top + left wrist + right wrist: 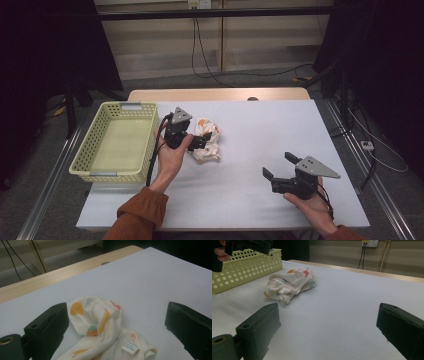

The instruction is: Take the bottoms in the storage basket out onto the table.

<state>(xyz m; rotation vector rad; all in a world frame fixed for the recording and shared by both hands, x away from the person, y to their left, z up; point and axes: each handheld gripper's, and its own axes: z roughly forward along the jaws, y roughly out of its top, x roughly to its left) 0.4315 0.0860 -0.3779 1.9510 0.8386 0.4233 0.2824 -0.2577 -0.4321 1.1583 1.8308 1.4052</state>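
Left gripper [200, 140] jaws wide apart, poised over the crumpled cloth [207, 141] lying on the table [260, 130] just right of the basket [118, 142]. Right gripper [279, 166] jaws spread, holding nothing, well apart from the cloth.

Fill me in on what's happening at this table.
A person at a white table holds a two-jaw gripper in each hand. The left gripper is open and reaches toward a crumpled white cloth printed with fruit, which lies on the table between its jaws in the left gripper view; nothing is pinched yet. A yellow basket stands empty just to the left of that hand. The right gripper is open too, held off to the right over bare table, away from the cloth.
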